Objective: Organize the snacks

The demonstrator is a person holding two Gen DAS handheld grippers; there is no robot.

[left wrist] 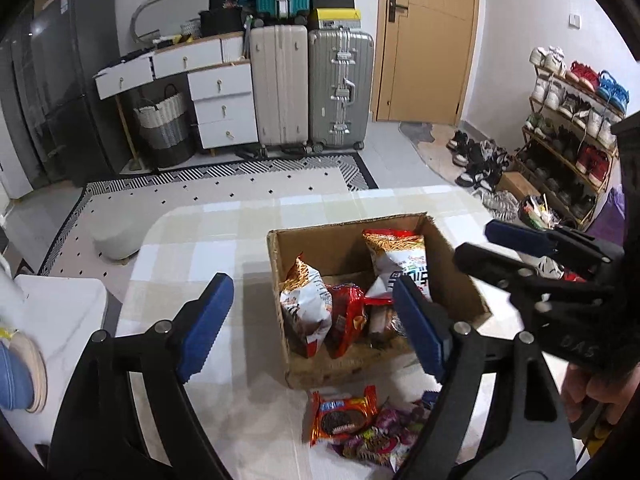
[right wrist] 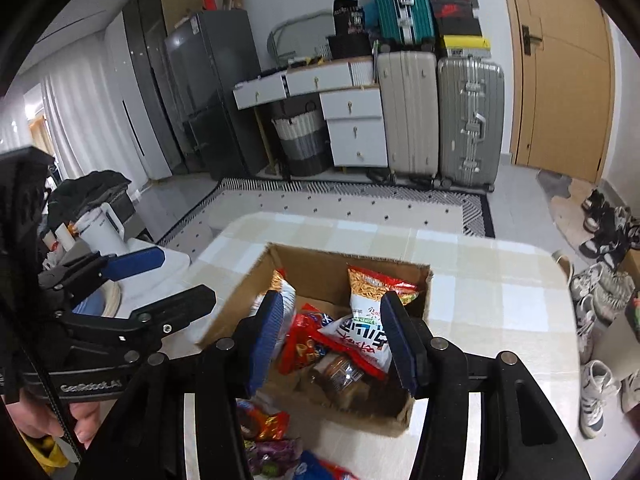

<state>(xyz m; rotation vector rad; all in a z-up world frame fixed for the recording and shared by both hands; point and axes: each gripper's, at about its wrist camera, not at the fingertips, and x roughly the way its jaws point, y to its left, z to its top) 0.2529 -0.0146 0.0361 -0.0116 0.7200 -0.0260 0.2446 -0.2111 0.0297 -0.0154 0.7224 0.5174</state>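
Cardboard box (left wrist: 360, 248) sits open on the checkered worktop (left wrist: 208, 240), near its middle. Inside the box: 2 white-and-red noodle snack bags, 1 upright at the left wall (left wrist: 306, 304), 1 leaning at the far right (left wrist: 400, 264); a red packet (left wrist: 350, 316) between them; a clear wrapped brown snack (right wrist: 340, 372) on the box floor toward the near side.

Outside the box, on the worktop just near its front wall: an orange cookie pack (left wrist: 344, 414), with purple candy wrappers (left wrist: 384, 436) touching its right side. A blue packet (right wrist: 316, 470) lies nearest in the right wrist view.

Left gripper (left wrist: 316, 324): fingers spread wide, holding nothing, hovering over the box's left half and near edge. Right gripper (right wrist: 334, 336): fingers spread, nothing between them, hovering above the box contents. Each gripper shows in the other's view, to the side, with its 2 fingers apart.

Background: 2 upright suitcases (left wrist: 312, 88), a white drawer desk (left wrist: 216, 92), a wooden door (left wrist: 428, 40), and a shoe rack (left wrist: 572, 132) at the far right.
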